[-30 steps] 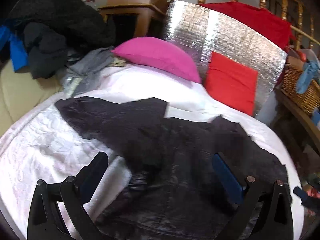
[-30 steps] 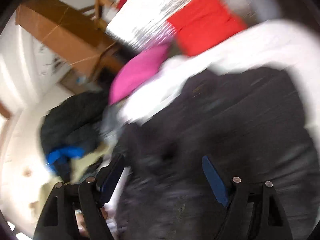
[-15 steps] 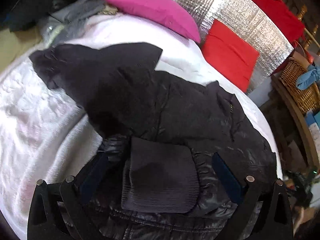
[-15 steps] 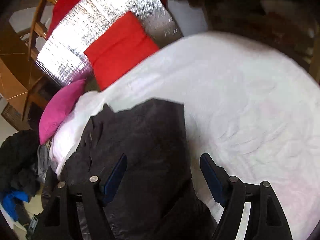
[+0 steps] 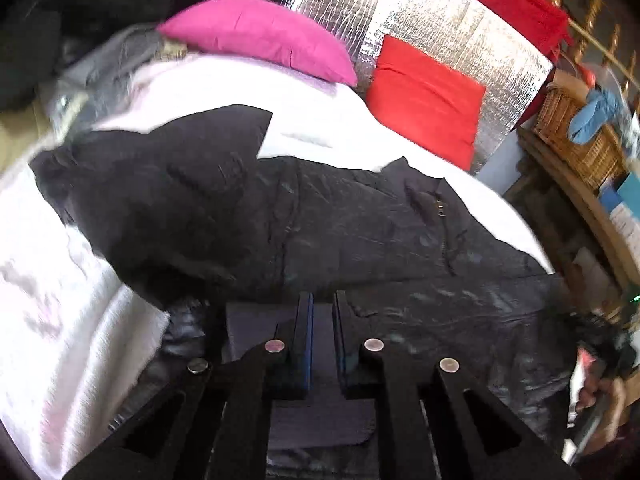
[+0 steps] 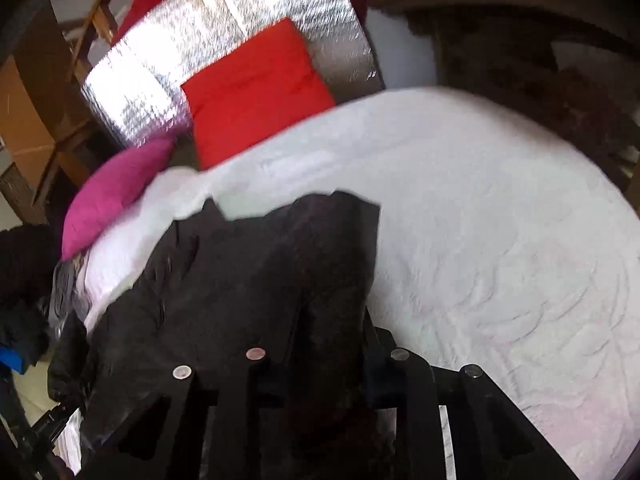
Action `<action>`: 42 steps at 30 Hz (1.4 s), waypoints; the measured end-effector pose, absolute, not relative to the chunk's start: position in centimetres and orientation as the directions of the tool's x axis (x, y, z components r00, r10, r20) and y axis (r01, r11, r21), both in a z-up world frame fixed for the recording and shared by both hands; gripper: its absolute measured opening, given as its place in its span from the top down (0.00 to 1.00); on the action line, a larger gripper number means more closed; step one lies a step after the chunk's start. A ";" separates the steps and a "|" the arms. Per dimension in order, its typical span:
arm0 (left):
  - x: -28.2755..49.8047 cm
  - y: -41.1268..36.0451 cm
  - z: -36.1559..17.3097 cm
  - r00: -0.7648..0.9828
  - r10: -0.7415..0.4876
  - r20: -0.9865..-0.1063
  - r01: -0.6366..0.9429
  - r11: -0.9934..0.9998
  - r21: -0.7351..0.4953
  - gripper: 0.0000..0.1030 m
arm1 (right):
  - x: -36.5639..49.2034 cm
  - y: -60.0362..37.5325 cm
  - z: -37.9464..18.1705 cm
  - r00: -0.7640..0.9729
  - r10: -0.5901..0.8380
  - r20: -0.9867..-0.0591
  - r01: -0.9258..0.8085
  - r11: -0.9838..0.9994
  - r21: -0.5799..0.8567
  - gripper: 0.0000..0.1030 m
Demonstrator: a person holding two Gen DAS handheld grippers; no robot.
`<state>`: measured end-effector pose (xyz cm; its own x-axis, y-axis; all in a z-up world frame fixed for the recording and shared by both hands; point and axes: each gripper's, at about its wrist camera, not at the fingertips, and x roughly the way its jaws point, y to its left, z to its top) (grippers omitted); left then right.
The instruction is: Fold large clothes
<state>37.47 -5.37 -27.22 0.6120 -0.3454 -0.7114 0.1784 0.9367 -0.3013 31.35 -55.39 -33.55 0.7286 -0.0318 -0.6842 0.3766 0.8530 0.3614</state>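
Two grippers frame this moment, and both of yours sit low in their views over the same black jacket (image 5: pixel 328 220) spread on the white bed (image 5: pixel 52 320).

In your left wrist view, far left holds a dark heap of clothes (image 5: pixel 72 12) at the upper corner, with a grey garment (image 5: pixel 108 64) just beneath it at the bed's edge. Moving right, a pink pillow (image 5: pixel 256 36) lies at the top centre, then a red cushion (image 5: pixel 424 96) leaning on a silver foil panel (image 5: pixel 440 24). A wicker basket (image 5: pixel 576 132) with a blue cloth (image 5: pixel 596 112) draped on it sits at the right edge. The jacket runs across the middle of the frame, one sleeve reaching to the left. At bottom centre your left gripper (image 5: pixel 322 328) has its jaws drawn narrow, pinched on the jacket's ribbed cuff (image 5: pixel 320 360), which passes between the pads.

In your right wrist view, the pink pillow (image 6: pixel 116 192) is at the left, the red cushion (image 6: pixel 256 88) and foil panel (image 6: pixel 224 28) at upper centre, and bare white bed (image 6: pixel 500 240) fills the right half. The jacket (image 6: pixel 248 280) lies left of centre. Your right gripper (image 6: pixel 324 356) is at the bottom, jaws narrowed on a thick fold of the jacket's dark fabric bunched between them.
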 end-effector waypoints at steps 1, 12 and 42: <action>37.8 -5.5 -27.8 0.591 -0.318 -0.741 0.164 0.947 -0.276 0.91 | 31.5 -55.6 -34.1 0.710 -0.030 -0.704 0.387 0.852 0.354 0.74; 37.5 -3.5 -29.8 0.425 -0.332 -0.842 0.064 0.939 -0.338 0.19 | 28.9 -55.9 -31.3 0.739 -0.088 -0.668 0.456 0.795 0.400 0.17; 40.6 -4.0 -27.1 0.582 -0.201 -0.788 0.153 0.979 -0.137 0.79 | 32.6 -42.4 -34.5 0.617 0.239 -0.749 0.100 0.921 0.376 0.33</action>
